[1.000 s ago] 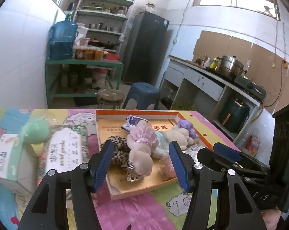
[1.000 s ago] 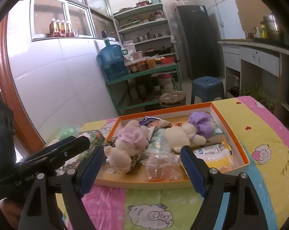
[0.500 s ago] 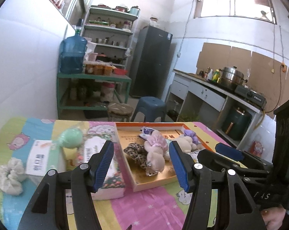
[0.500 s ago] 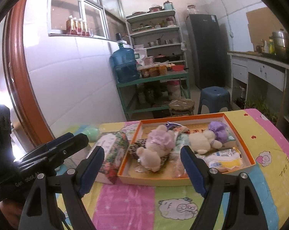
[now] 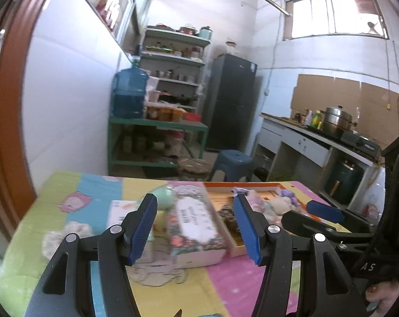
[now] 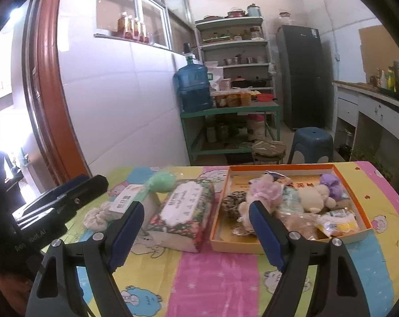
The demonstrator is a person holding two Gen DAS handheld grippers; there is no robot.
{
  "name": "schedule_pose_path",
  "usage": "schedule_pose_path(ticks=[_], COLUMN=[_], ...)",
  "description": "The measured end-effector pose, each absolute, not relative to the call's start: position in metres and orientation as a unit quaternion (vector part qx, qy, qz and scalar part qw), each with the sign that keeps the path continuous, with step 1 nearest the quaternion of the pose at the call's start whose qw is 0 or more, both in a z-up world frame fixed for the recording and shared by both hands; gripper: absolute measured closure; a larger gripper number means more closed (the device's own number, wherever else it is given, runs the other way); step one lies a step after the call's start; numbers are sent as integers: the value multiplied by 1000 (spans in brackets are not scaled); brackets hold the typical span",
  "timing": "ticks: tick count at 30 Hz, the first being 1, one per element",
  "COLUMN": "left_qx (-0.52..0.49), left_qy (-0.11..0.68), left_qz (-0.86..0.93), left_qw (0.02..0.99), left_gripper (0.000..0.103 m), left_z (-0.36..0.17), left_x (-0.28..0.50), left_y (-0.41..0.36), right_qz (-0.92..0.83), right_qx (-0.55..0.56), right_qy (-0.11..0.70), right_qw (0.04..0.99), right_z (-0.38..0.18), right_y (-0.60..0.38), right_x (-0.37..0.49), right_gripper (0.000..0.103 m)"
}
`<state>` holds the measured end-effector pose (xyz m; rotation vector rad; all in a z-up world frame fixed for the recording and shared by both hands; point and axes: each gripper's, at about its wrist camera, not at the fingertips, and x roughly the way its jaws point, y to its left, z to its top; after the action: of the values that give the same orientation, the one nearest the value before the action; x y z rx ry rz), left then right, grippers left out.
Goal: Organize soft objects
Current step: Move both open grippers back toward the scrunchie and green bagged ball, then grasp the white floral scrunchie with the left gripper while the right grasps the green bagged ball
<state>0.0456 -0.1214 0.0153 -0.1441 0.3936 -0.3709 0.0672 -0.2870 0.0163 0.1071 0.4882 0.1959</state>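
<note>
Toys (image 6: 268, 198) are lying in the orange tray (image 6: 286, 245) at right of frame, beside a floral box (image 6: 182, 214). Left gripper (image 5: 194, 228) and right gripper (image 6: 196, 235) are hovering wide, gripping nothing.

Your two wrist cameras both looked slightly downward across the colourful cartoon-print tablecloth (image 6: 215, 277) from its near edge, sharing the floral tissue box (image 5: 194, 227) and orange cardboard tray (image 6: 284, 245).

Plush toys (image 6: 315, 196), a leopard-print scrunchie (image 6: 233, 202) and packets crowd an orange tray (image 6: 286, 244) on the table. Beside it lie a floral tissue box (image 6: 182, 215), a green ball (image 6: 162, 182) and a cream scrunchie (image 6: 95, 215).
</note>
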Motion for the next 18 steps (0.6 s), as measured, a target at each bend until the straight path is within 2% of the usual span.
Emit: schedule_pose_path(ticks=[18], left_qx=[-75], left_qy=[203], left_qz=[-125], left_qw=[968], left_gripper=[41], left_z=[-5], left_x=[39], left_y=[-27], right_qz=[137], right_qx=[30], right_qy=[262], right_qw=[955], right_z=[5], right_y=[-225], right_x=[85], right_gripper=[22])
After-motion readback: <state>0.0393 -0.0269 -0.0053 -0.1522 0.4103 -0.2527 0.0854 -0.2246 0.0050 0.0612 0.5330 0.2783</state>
